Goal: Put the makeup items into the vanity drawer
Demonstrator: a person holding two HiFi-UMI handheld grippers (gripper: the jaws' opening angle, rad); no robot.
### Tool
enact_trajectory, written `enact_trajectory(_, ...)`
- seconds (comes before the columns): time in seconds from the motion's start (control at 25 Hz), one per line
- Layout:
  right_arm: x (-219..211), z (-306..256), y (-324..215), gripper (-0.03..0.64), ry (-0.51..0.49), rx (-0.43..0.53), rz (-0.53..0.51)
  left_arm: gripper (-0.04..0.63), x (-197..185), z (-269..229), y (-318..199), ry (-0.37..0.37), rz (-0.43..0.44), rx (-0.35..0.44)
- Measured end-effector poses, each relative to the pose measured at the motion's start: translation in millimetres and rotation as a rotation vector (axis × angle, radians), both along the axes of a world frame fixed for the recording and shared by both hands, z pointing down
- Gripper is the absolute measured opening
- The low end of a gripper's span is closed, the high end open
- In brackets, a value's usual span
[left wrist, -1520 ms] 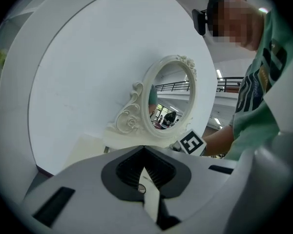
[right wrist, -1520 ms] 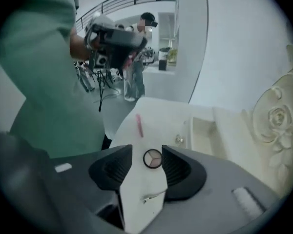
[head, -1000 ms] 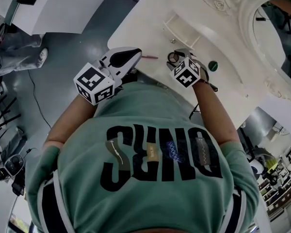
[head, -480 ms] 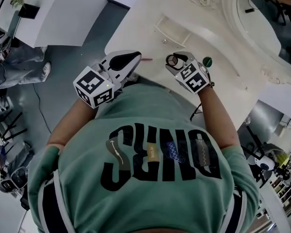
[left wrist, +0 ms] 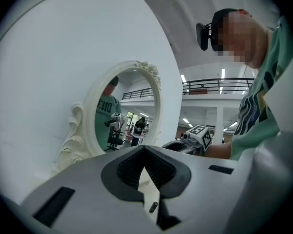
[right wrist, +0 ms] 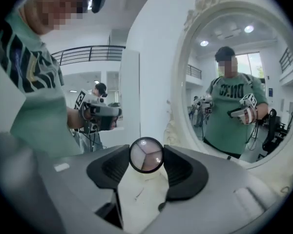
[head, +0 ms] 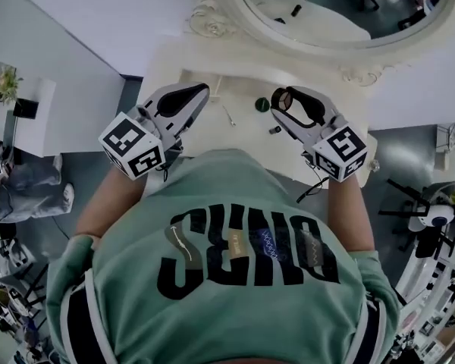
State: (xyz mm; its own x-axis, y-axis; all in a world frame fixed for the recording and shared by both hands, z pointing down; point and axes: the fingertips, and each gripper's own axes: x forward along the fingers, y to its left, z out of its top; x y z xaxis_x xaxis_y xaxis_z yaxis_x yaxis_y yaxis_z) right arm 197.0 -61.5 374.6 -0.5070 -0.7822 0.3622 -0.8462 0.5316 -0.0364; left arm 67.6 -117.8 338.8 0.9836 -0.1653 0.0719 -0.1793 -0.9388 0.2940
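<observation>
My right gripper [head: 282,99] is shut on a round compact [right wrist: 145,155] with a pale three-part face, held above the white vanity top [head: 246,139]. In the right gripper view the compact fills the gap between the two pads of my right gripper [right wrist: 146,156]. My left gripper [head: 199,91] hangs to its left, shut with nothing in it; its pads meet in the left gripper view [left wrist: 144,155]. On the vanity top between the grippers lie a thin pencil [head: 227,115], a round green item [head: 262,105] and a small dark item [head: 274,130].
A large oval mirror [head: 341,6] in an ornate white frame stands behind the vanity and reflects the person. White furniture [head: 15,97] stands at the left, on grey floor. A stand with cables [head: 428,214] is at the right.
Both grippers have risen off the vanity top and now point toward the mirror. The right one still carries the compact. The head view has swung to face the mirror.
</observation>
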Motion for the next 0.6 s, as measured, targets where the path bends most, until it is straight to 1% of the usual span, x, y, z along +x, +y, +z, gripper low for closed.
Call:
enact_trajectory(0.16,44,-42,35,0.230,-0.075,0.111,0.093,0.003,42,-34,19,0.053,0.090,0.029)
enact_trajectory(0.32,75,-61,62,0.230,-0.151,0.179,0.158,0.003,70,-48,36,0.066,0.145,0.059)
enact_trajectory(0.48,93,-67,73,0.230,-0.209,0.207,0.190,0.003,79,-51,42,0.061,0.156,0.072)
enact_trajectory(0.6,94,-69,71,0.230,-0.217,0.216,0.184,0.003,78,-51,42,0.057,0.143,0.070)
